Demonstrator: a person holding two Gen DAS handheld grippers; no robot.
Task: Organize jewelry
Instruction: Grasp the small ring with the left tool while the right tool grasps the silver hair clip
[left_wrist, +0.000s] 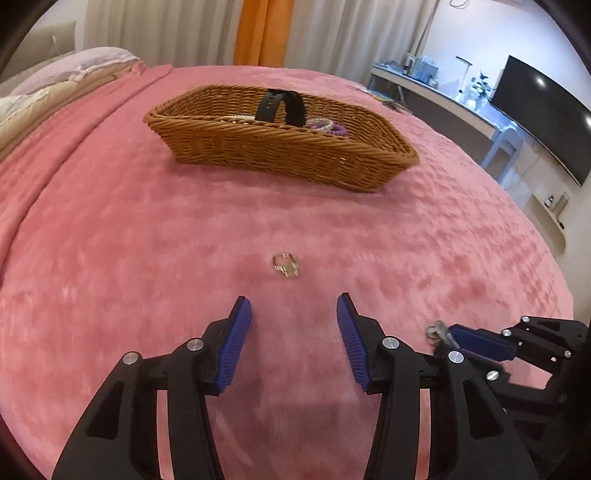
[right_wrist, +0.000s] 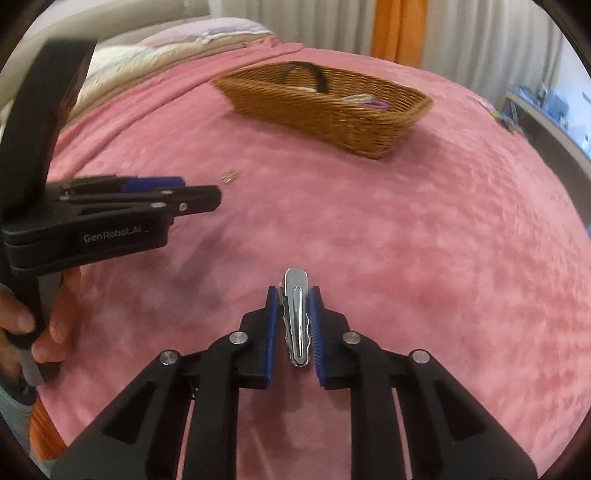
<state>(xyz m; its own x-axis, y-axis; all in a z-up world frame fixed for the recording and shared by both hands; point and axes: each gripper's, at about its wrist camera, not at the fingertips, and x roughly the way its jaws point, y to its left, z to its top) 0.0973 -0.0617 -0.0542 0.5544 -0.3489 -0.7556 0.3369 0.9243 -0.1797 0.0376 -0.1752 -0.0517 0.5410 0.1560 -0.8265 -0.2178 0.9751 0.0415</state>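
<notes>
My right gripper (right_wrist: 293, 295) pinches a metal hair clip (right_wrist: 296, 317) in its jaws; my left gripper (left_wrist: 293, 308) hangs spread above a ring (left_wrist: 285, 264) on the bed (left_wrist: 147, 229), basket (left_wrist: 280, 147) beyond.

Only legible text: "GenRobot.AI", white lettering on the black side of the left claw (right_wrist: 192, 194), seen from the right wrist view.

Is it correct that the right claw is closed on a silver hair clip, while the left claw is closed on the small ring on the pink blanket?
Not quite. The left claw is open and empty in the left wrist view; the ring lies loose on the pink blanket ahead of it. The right claw does grip the silver hair clip.
</notes>
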